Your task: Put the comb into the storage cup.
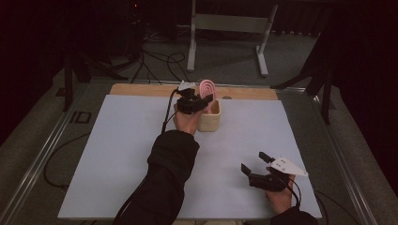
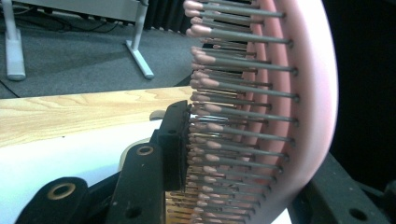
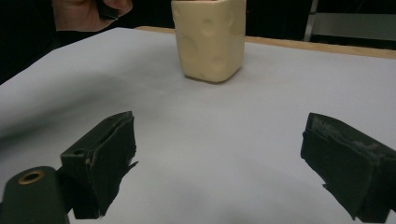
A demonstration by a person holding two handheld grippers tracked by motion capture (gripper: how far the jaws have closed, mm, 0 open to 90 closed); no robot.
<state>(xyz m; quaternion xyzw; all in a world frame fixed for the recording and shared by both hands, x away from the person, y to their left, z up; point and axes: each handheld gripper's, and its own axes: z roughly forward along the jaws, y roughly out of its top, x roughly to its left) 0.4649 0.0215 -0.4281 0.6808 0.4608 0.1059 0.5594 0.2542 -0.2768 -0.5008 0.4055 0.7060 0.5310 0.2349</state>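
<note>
Left gripper (image 1: 199,101) is clamped across the pink hairbrush (image 1: 207,89) head, holding it upright over the cream holder (image 1: 210,117). Right gripper (image 1: 256,167) rests apart, empty, on the counter (image 1: 117,154).

"What kind of place is this?"

"It looks like a lab or a test room. The walls are dark, like black curtains (image 1: 28,56). The floor is grey carpet (image 1: 225,61)."

"What else shows it?"

"Black cables (image 1: 155,61) lie all over the floor. A white metal stand (image 1: 230,33) sits at the back. The wooden table (image 1: 141,89) has a white sheet (image 1: 122,140) on it, inside a metal frame (image 1: 42,154)."
</note>
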